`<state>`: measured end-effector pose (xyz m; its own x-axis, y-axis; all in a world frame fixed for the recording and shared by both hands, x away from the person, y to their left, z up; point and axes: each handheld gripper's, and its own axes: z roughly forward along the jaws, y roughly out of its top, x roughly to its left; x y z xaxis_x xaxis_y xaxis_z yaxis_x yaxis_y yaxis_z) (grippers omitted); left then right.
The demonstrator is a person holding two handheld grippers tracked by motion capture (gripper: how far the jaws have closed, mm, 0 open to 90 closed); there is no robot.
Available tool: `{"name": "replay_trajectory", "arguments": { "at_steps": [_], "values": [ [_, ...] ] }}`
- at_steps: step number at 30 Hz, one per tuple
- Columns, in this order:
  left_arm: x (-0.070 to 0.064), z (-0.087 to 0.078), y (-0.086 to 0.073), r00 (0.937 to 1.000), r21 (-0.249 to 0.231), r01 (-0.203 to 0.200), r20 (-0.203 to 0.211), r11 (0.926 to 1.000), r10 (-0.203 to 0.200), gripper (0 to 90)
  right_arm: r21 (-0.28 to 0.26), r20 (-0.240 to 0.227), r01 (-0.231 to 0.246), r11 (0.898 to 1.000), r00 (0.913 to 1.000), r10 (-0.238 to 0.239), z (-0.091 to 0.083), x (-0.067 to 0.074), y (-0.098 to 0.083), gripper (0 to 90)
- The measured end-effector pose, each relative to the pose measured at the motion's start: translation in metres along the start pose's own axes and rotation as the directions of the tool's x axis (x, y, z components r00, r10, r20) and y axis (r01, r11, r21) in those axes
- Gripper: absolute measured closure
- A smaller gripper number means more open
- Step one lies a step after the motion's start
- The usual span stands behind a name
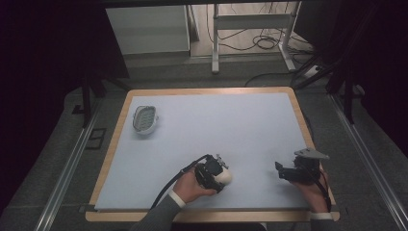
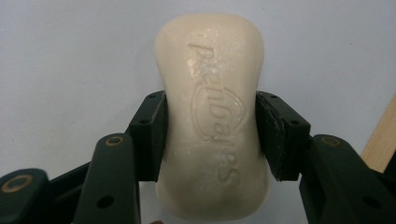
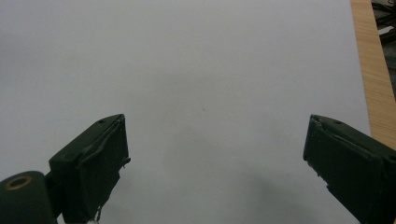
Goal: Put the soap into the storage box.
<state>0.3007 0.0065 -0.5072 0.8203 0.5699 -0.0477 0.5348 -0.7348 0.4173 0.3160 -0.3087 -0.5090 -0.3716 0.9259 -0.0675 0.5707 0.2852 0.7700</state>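
Observation:
A cream bar of soap [image 2: 212, 116] with raised lettering lies on the pale blue mat, and my left gripper [image 2: 210, 135] is shut on it, both pads pressing its narrow waist. From above, the soap [image 1: 226, 176] shows as a white lump under the left gripper [image 1: 215, 172] near the front middle of the table. My right gripper [image 3: 215, 163] stands open over bare mat with nothing between its jaws; in the high view the right gripper [image 1: 281, 171] rests at the front right. A white soap dish [image 1: 145, 118] sits at the back left.
The wooden rim [image 1: 103, 163] frames the blue mat [image 1: 216, 130]; the rim [image 3: 373, 70] runs close along the right of my right gripper. Beyond the table are a white desk frame [image 1: 250, 29] and floor cables.

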Motion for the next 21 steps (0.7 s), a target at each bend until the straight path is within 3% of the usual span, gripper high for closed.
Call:
{"name": "replay_trajectory", "arguments": {
  "at_steps": [6,12,21],
  "values": [
    [-0.001,0.0,0.0,0.9999,-0.007,-0.011,-0.01,0.9999,0.011,48.3,-0.004,0.003,0.0,1.0,1.0,0.0,-0.001,0.0,0.0,6.5],
    [0.003,-0.003,-0.001,0.9998,-0.014,-0.016,0.011,0.9998,0.016,49.4,-0.003,0.005,-0.003,1.0,1.0,0.003,-0.001,-0.002,0.0,6.5],
    [0.017,-0.022,-0.007,0.9996,-0.056,0.004,0.029,0.9984,-0.003,49.4,-0.002,0.008,-0.003,1.0,1.0,0.003,-0.001,-0.002,0.0,6.5]
  ]
}}
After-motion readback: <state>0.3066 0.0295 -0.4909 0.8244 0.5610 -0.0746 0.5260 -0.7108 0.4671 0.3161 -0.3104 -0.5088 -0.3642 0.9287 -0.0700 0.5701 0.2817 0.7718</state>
